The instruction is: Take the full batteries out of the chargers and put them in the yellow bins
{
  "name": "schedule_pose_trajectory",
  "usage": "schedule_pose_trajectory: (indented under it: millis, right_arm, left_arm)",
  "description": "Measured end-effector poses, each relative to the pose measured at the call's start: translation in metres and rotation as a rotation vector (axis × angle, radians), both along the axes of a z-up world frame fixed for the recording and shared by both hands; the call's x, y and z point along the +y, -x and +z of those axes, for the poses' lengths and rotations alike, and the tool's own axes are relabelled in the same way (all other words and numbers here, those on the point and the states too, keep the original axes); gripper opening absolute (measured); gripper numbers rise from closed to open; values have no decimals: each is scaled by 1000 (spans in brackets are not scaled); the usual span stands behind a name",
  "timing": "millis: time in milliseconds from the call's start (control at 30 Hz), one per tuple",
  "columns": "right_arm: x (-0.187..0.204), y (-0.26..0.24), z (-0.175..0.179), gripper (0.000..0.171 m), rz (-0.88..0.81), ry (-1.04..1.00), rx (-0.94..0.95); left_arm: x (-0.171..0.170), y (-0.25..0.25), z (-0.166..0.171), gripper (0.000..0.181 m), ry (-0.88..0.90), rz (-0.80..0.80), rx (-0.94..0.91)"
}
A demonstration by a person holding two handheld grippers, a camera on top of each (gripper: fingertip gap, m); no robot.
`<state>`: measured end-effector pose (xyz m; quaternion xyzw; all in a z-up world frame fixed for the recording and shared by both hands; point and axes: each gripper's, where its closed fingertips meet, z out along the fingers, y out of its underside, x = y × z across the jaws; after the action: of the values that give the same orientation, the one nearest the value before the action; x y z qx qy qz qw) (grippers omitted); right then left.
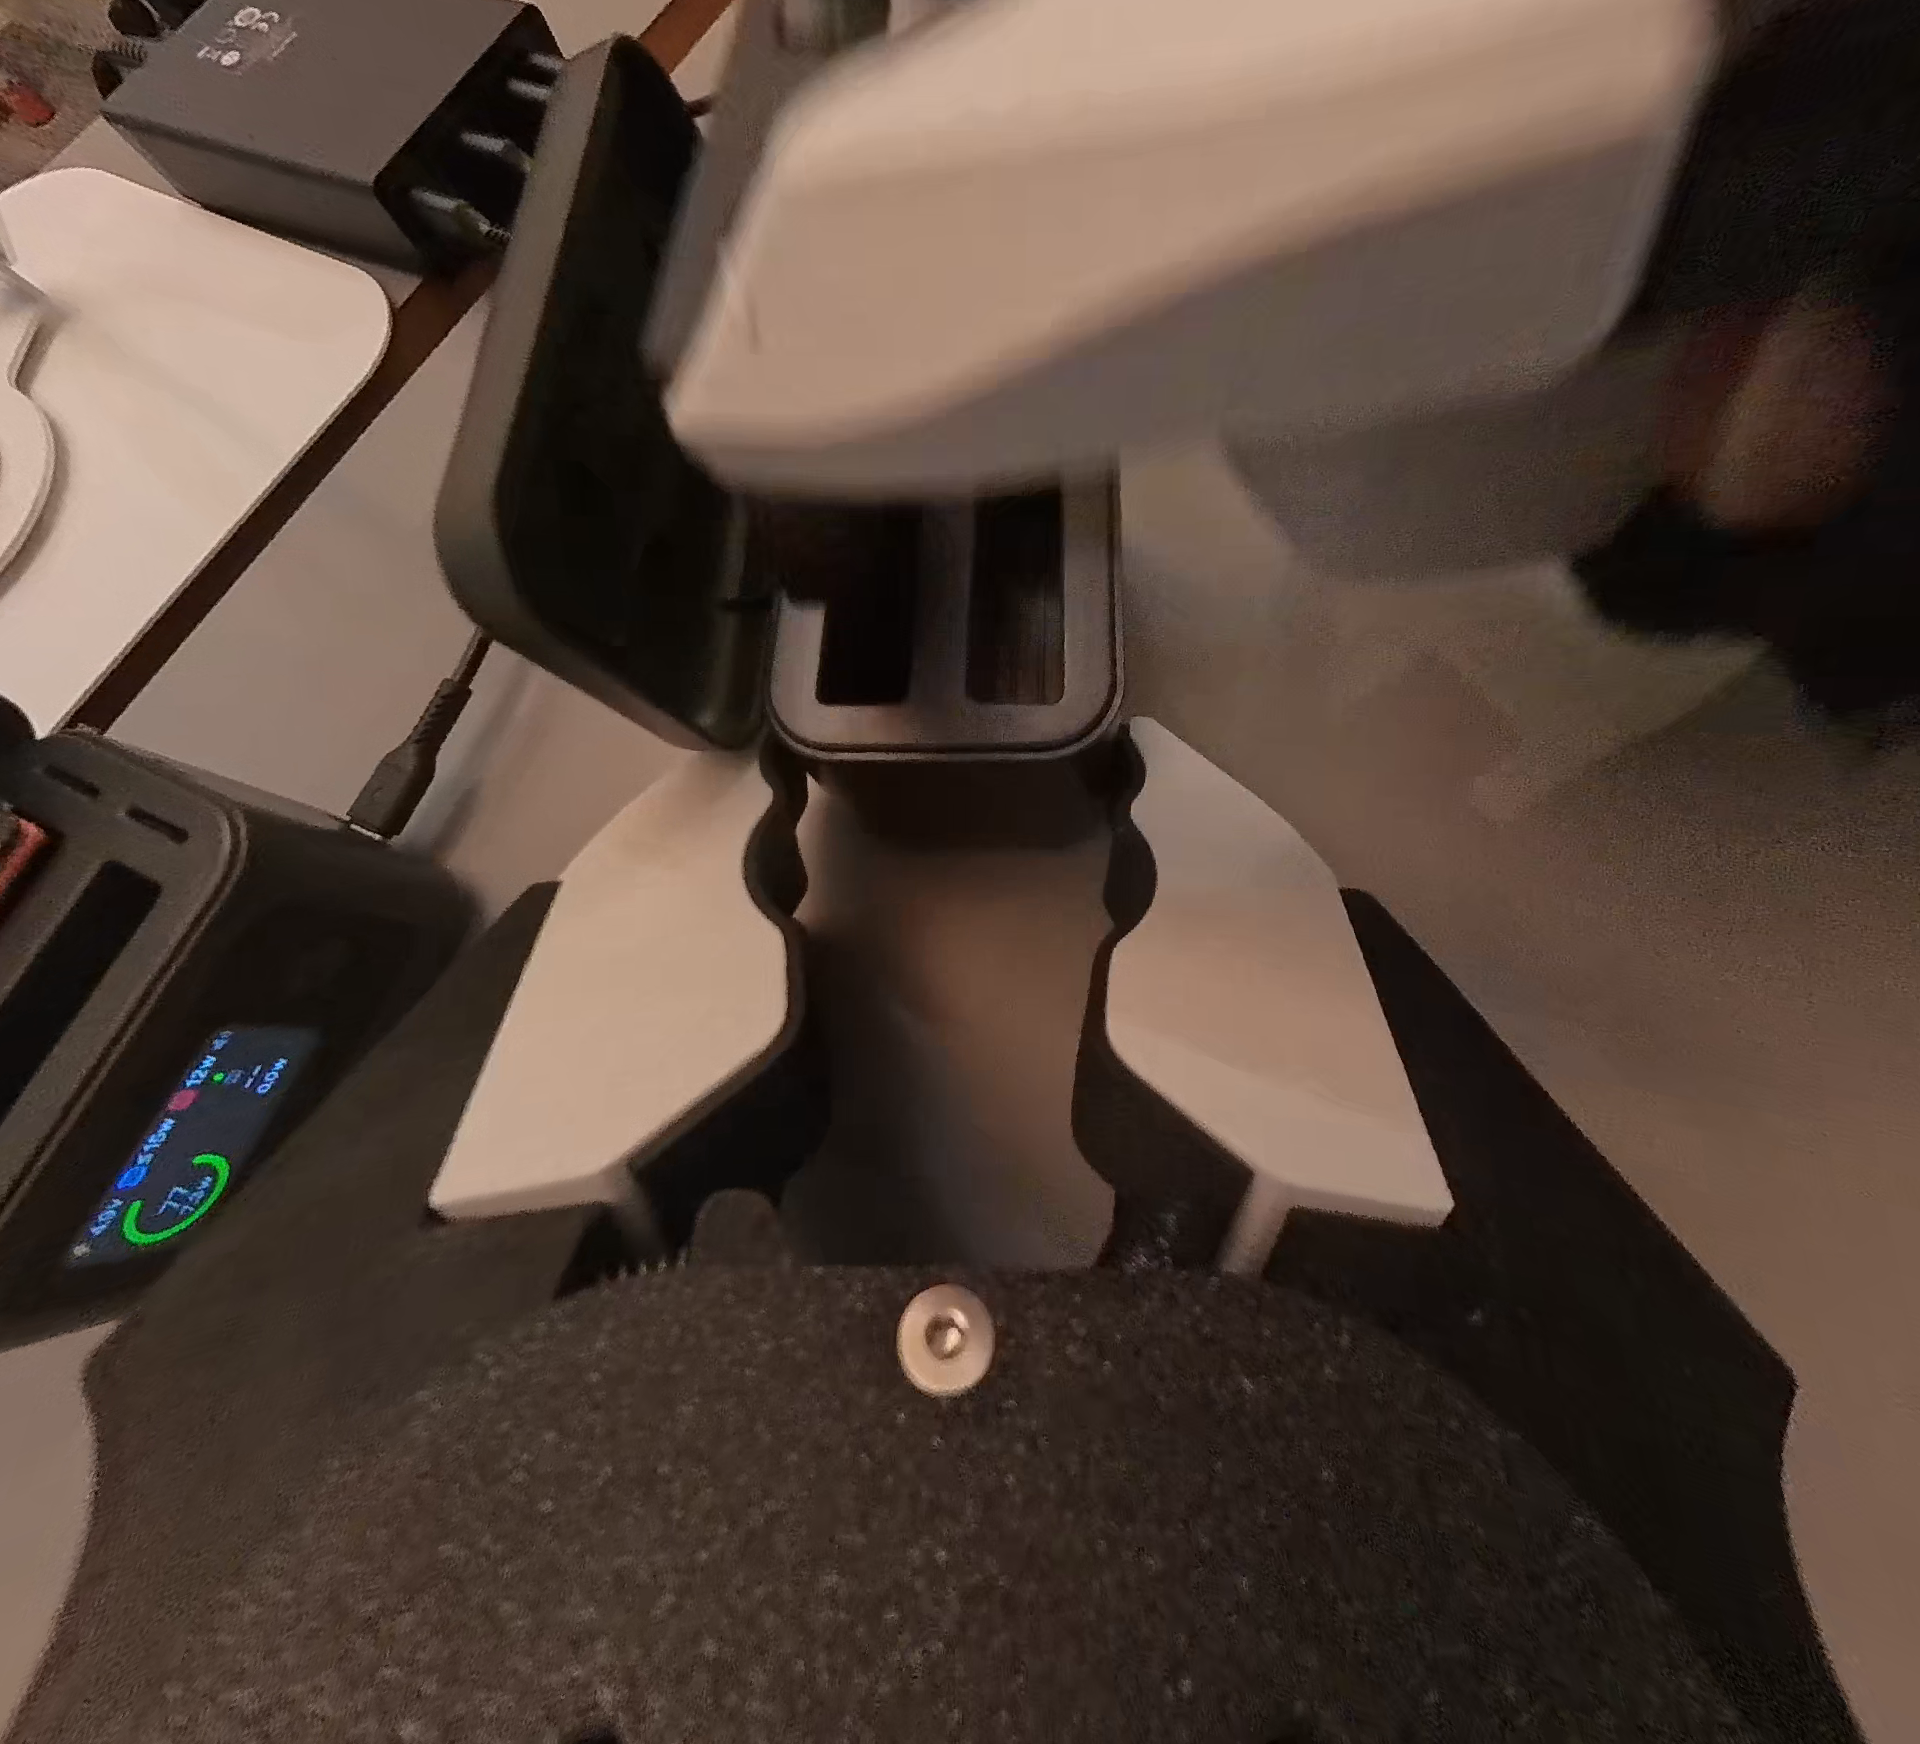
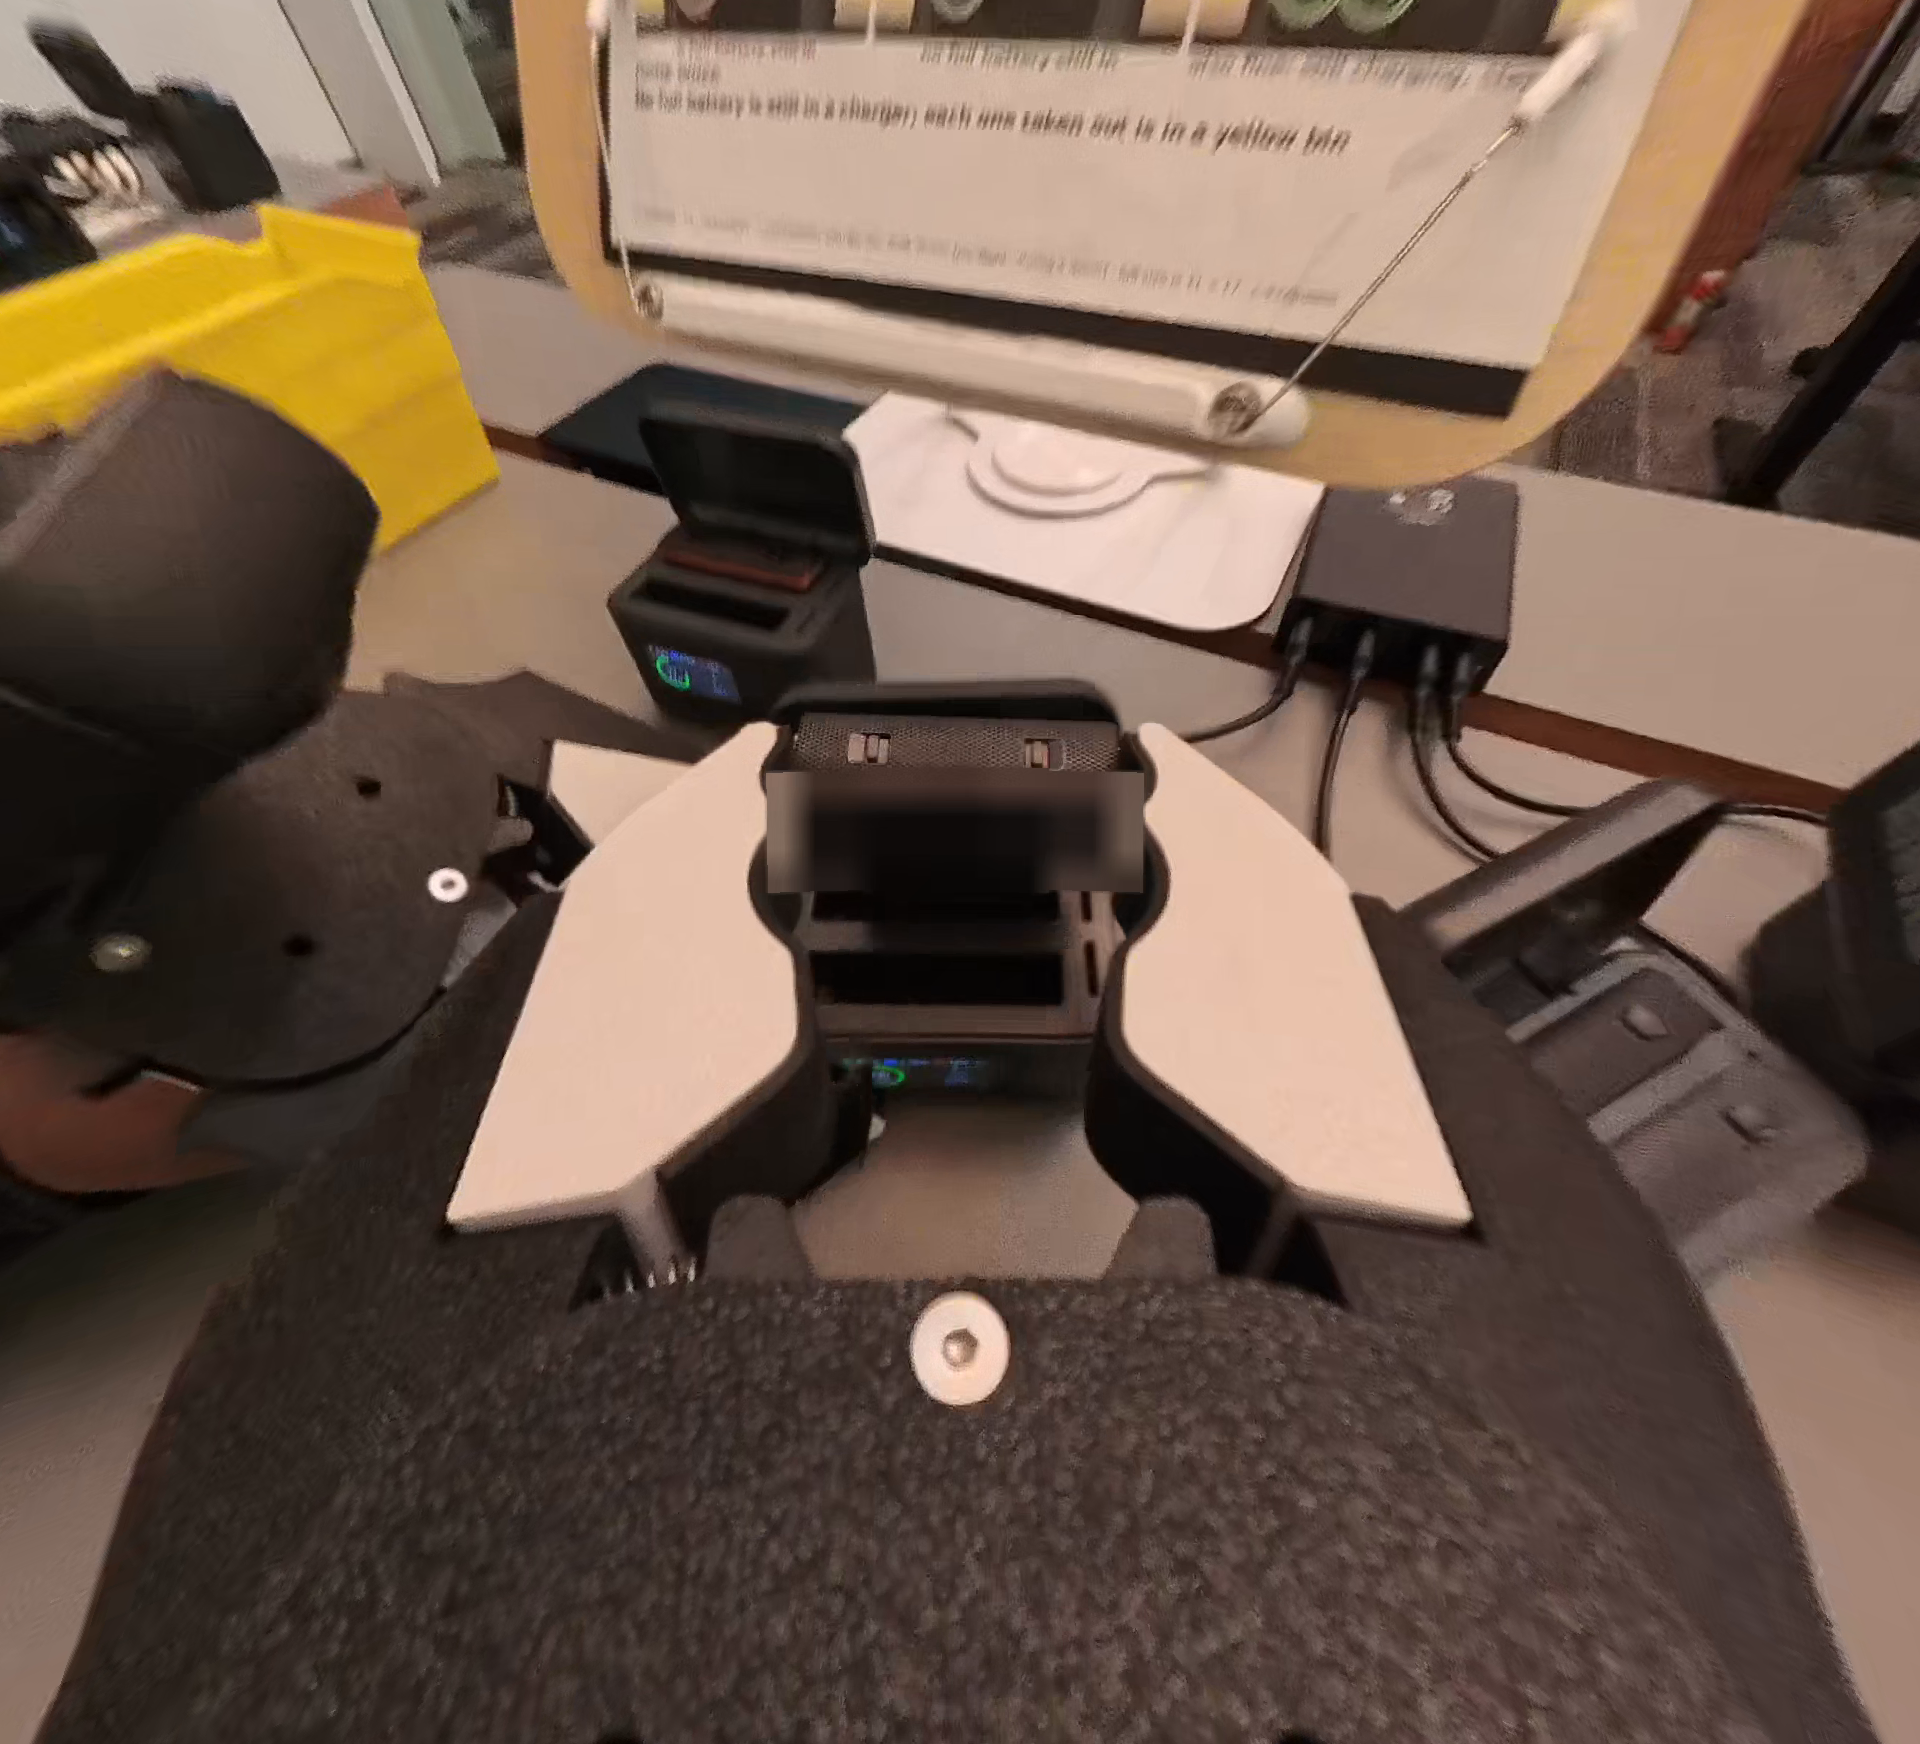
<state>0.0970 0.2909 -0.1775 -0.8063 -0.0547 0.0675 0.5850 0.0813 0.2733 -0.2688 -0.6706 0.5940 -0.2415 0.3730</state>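
- The table point(image 2: 1662, 572) carries everything; in your right wrist view the yellow bin point(image 2: 260, 344) sits at the upper left of the frame, well apart from the chargers, so any battery you lift has to travel up and left to reach it.
- A board with a printed sheet point(image 2: 1039, 136) on a white stand fills the top of the right view; the left view does not show it at all.
- Your left gripper point(image 1: 943, 764) is closed on the body of the near charger point(image 1: 940, 697) at frame centre, its dark fingertips pressed to both side walls. I judge you hold it there to keep the charger from rising while the battery is drawn out.
- Your right gripper point(image 2: 951, 821) is shut on a battery point(image 2: 951, 749), a dark block with a textured top edge, pinched between the pale fingers at frame centre, just above the charger's slots. Its lower face is under a blur patch.
- In the left view the right gripper is a blurred pale mass across the upper right, hiding the battery; only the right view shows the grip.
- The left view shows two slots open and dark, and the lid point(image 1: 582, 406) swung up to the left, clear of the lift.
- A second charger point(image 2: 743, 624), lid up, stands above centre in the right view with something reddish in its rear slot; its screen glows green.
- The black power hub point(image 2: 1403, 572) at the right feeds cables down toward the chargers.
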Motion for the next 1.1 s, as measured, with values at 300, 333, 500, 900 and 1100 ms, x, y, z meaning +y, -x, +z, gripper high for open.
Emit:
schedule_pose_trajectory:
  millis: [300,333,500,900,1100]
  right_arm:
    - [-13,-42,45,59,-53,-79,140]
    - [-15,-52,52,59,-73,-95,144]
    - [-37,-113,84,59,-184,-169,162]
    - [-115,-252,93,59,-481,-217,112]
    - [-147,-307,79,59,-631,-201,50]
  left_arm:
    - [1,0,1,57,-16,-4,-2]
    - [2,0,1,57,-19,-2,-2]
    - [11,4,1,56,-27,28,-2]
    - [35,16,3,45,-77,163,0]
    - [39,19,4,46,-95,177,1]
